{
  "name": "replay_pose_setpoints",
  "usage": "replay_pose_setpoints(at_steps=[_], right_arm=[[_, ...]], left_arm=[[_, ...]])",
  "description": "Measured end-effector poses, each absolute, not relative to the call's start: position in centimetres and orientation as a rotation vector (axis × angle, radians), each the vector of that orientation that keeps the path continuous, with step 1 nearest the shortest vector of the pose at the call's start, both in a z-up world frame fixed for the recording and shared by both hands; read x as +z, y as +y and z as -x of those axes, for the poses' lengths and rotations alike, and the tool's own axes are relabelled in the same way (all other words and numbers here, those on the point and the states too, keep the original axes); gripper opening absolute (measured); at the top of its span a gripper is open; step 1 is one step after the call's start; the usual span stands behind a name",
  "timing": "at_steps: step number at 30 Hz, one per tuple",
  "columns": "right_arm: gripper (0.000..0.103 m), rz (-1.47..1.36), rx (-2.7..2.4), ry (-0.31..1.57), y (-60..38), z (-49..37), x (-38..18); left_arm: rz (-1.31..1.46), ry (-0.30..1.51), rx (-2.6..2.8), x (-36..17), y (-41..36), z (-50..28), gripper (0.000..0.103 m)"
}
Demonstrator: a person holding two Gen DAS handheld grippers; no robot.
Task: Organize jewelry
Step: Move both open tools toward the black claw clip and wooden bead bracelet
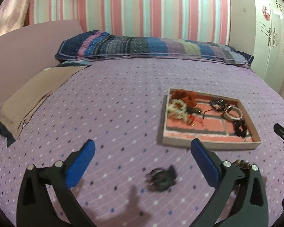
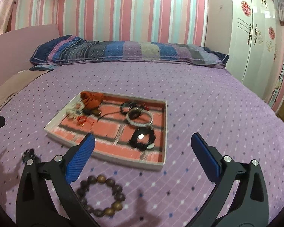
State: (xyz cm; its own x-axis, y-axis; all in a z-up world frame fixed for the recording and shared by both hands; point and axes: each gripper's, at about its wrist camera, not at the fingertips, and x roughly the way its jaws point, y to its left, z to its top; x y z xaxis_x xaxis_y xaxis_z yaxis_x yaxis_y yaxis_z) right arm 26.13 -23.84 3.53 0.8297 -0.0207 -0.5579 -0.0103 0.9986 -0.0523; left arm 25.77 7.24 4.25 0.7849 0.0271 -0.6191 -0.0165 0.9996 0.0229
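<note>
Bed (image 1: 123,98) in a purple dotted spread, wide bare stretch on the left and centre, one long pillow (image 1: 153,47) along the striped wall, one tan cloth (image 1: 34,94) at the left edge. Left claw (image 1: 142,147) wide open, nothing in it; one dark blurred hair clip (image 1: 161,179) lies on the spread between its fingers, untouched. One shallow tray (image 2: 106,156) sits mid-bed, near edge just beyond both claws, open spread all round it. In the tray: one orange scrunchie (image 2: 91,99), one cream piece (image 1: 177,107), one white bangle (image 2: 142,123), about three dark bracelets, small red bits, blurred. Right claw (image 2: 143,141) wide open, empty; one brown bead bracelet (image 2: 102,196) on the spread below it, outside the tray. Wardrobe (image 2: 255,47) at the right.
</note>
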Motion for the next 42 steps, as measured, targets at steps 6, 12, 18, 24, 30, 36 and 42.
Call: replay_pose_setpoints(at_steps=[6, 12, 18, 24, 30, 36, 42], right_arm=[[0.099, 0.075, 0.004, 0.613, -22.8, -24.0, 2.0], [0.099, 0.045, -0.004, 0.647, -23.0, -23.3, 0.3], [0.099, 0.032, -0.027, 0.697, -23.1, -23.0, -2.2], [0.099, 0.016, -0.040, 0.741, -23.0, -23.0, -4.3], [0.099, 0.027, -0.046, 0.766, -22.8, -23.1, -5.6], [0.099, 0.024, -0.047, 0.794, -22.7, -23.7, -6.5], [0.098, 0.032, -0.044, 0.819, -22.3, -24.2, -7.0]], left_arm=[[0.021, 0.679, 0.019, 2.7, 8.6, -24.2, 0.099], [0.034, 0.679, 0.016, 1.6, 8.6, -23.0, 0.099], [0.042, 0.725, -0.027, -0.3, 7.7, -23.1, 0.099], [0.047, 0.761, -0.054, -2.4, 6.5, -23.4, 0.099], [0.040, 0.803, -0.062, -4.4, 6.0, -24.7, 0.099], [0.043, 0.835, -0.061, -5.7, 5.8, -26.5, 0.099], [0.002, 0.836, -0.059, -5.9, 5.0, -27.8, 0.099]])
